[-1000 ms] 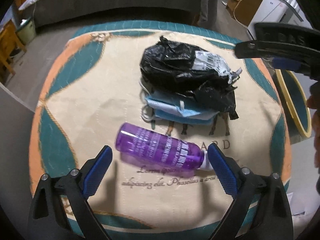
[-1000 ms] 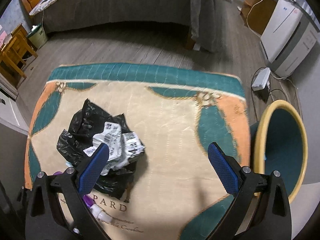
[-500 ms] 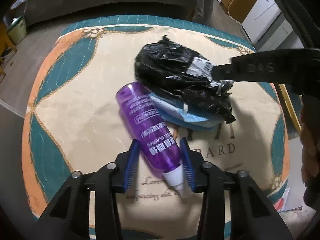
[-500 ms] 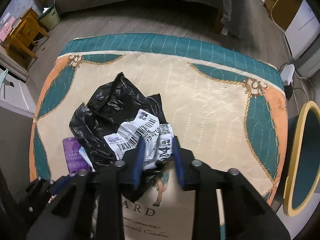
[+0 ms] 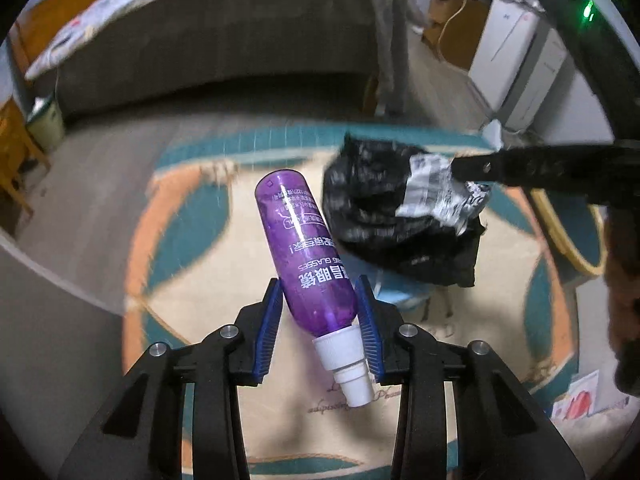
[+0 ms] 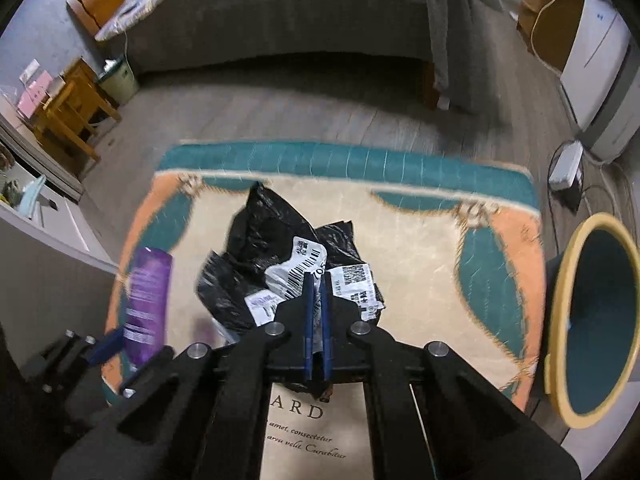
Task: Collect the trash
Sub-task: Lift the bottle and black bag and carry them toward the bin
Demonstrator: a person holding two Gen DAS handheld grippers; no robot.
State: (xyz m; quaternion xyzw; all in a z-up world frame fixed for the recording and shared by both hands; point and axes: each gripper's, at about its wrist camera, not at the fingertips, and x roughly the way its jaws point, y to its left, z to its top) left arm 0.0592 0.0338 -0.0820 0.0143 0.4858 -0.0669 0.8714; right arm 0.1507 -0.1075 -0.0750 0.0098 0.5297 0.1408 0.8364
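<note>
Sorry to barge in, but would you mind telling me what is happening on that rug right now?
Someone with two handheld grippers is collecting trash. The left gripper is shut on a purple spray bottle, held above the patterned rug. The right gripper is pinching the labelled black plastic bag. A yellow-rimmed bin stands open beside the rug, on the right.

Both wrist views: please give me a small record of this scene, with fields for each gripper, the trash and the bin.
left gripper: shut on the purple bottle, near its white cap
right gripper: shut on the black bag, at its crumpled white label
blue masks: on the mat, partly under the bag
bin: yellow rim, right of the mat
</note>
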